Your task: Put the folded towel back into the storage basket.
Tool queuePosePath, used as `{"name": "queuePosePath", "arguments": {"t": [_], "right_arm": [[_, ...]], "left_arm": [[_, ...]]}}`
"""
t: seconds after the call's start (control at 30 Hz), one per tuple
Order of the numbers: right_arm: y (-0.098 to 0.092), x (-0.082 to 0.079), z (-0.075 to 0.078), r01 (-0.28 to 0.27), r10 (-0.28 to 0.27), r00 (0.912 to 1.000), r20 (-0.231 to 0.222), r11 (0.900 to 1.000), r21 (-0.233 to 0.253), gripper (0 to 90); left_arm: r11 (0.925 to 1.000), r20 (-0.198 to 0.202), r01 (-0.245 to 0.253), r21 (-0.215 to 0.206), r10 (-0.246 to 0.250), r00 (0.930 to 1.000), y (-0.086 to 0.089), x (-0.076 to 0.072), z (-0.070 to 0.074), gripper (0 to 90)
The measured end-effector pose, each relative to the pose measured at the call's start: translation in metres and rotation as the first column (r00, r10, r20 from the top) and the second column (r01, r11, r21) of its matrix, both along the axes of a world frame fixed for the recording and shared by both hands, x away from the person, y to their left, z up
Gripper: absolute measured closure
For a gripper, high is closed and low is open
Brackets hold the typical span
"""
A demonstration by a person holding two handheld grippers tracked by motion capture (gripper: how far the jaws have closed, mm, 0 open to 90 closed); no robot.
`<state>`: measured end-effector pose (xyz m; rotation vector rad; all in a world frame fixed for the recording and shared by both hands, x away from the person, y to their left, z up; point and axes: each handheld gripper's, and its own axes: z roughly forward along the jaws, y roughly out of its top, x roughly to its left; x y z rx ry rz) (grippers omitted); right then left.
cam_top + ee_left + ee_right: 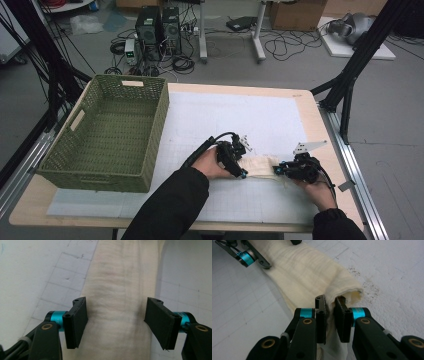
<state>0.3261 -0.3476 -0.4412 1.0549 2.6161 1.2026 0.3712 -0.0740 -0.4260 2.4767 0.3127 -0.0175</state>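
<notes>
A cream folded cloth (260, 166) lies as a narrow strip on the white grid mat between my two grippers. My left gripper (239, 167) stands open, its jaws straddling the cloth (120, 307) on either side without pinching it. My right gripper (281, 170) is shut on the cloth's other end, where the fabric (312, 272) bunches up between its black pads (321, 315). In the right gripper view the left gripper's blue-ringed jaw (249, 258) rests at the cloth's far end.
A green woven basket (155, 125) stands empty at the table's left. The white grid mat (230, 115) covers most of the wooden table. Black frame legs, computers and cables stand on the floor beyond the far edge.
</notes>
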Motion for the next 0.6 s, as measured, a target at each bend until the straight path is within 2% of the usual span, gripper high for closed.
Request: {"name": "queuePosePath", "arguments": {"t": [0.47, 0.53, 0.6], "right_arm": [[0.0, -0.003, 0.001, 0.014, -0.014, 0.9996, 0.027, 1.0, -0.009, 74.2], [-0.001, -0.003, 0.001, 0.017, -0.017, 0.9994, 0.031, 1.0, -0.011, 71.0], [-0.001, -0.003, 0.002, 0.031, -0.031, 0.9992, 0.026, 0.999, -0.008, 65.2]], "left_arm": [[1.0, 0.052, 0.001, -0.003, -0.001, 0.9986, -0.001, -0.009, -0.004, 29.4], [1.0, 0.07, 0.004, 0.004, -0.005, 0.9975, -0.002, -0.011, -0.004, 29.4], [0.9995, 0.116, 0.006, 0.031, -0.009, 0.9932, -0.005, -0.016, -0.005, 29.0]]}}
